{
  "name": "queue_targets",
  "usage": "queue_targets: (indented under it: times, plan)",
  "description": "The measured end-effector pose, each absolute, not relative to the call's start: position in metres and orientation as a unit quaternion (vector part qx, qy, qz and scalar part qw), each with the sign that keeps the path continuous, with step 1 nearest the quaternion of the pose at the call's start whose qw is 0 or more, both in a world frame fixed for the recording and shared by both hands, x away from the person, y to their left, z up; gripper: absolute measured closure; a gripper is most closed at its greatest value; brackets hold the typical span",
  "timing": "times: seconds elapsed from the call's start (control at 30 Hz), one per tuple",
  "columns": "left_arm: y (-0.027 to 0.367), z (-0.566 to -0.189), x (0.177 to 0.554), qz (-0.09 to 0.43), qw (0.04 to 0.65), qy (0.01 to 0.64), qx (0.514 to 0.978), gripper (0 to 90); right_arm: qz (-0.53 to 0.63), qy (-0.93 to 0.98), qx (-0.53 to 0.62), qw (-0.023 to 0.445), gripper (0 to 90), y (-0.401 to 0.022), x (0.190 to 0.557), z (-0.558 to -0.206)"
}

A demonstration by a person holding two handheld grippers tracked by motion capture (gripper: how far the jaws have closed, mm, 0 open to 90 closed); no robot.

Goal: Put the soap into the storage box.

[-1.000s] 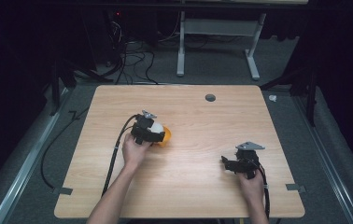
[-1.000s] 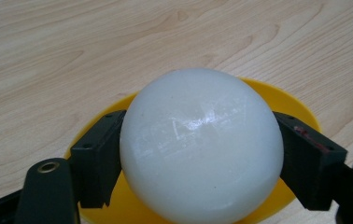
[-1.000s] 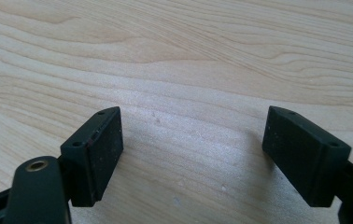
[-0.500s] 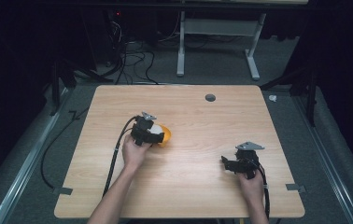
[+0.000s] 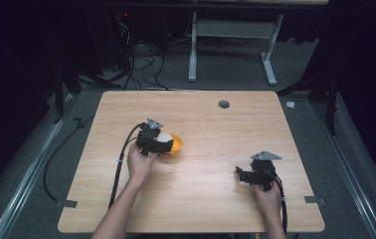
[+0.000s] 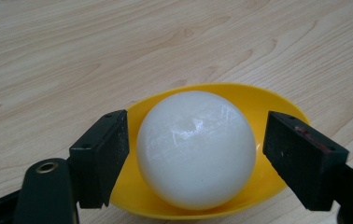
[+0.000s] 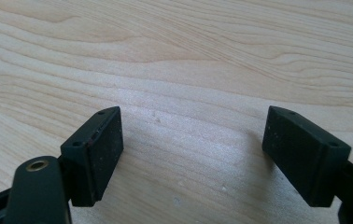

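1. Since both forearms come in from the near edge of the table (image 5: 101, 209), the right hand (image 5: 267, 196) sits closest. It rests low near that edge, probably parked so as not to crowd the work.
2. The right gripper (image 7: 191, 140) has its claw spread wide with nothing but bare wood grain between the pads. It looks like a waiting posture rather than a working one.
3. Farther in and to the left, the left hand (image 5: 140, 162) points the left gripper (image 6: 196, 130) at the white ball (image 6: 193, 154). The pads stand on either side of the ball's widest part.
4. A thin gap shows beside each pad, so this claw is nearly closed around the ball but not pressing on it. I judge it open, either just short of a grip or just let go.
5. The ball sits in the hollow of the yellow bowl (image 6: 258, 100), left of the table's middle. The curved wall most likely keeps it from rolling, and the pads come in above the rim so they can meet the ball alone.
6. Beyond the bowl the tabletop is plain up to a round cable hole (image 5: 224, 104) near the far edge.
7. Past the table, loose cables (image 5: 141, 59) and a white desk frame (image 5: 231, 30) stand on the dark floor.
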State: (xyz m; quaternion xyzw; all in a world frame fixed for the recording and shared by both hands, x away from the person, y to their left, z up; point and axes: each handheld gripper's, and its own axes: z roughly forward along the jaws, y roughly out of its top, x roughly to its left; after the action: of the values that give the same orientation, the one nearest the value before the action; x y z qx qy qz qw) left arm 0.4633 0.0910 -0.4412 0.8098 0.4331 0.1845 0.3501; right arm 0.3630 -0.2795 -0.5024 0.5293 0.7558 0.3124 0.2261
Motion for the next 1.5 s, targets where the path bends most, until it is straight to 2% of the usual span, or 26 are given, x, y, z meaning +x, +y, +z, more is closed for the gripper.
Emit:
queue_targets:
  times: [1.5]
  plan:
    - [0.15, -0.403, 0.426, 0.208, 0.402, 0.438, 0.777, 23.3, 0.312, 0.756, 0.528, 0.229, 21.1, -0.279, 0.363, -0.503]
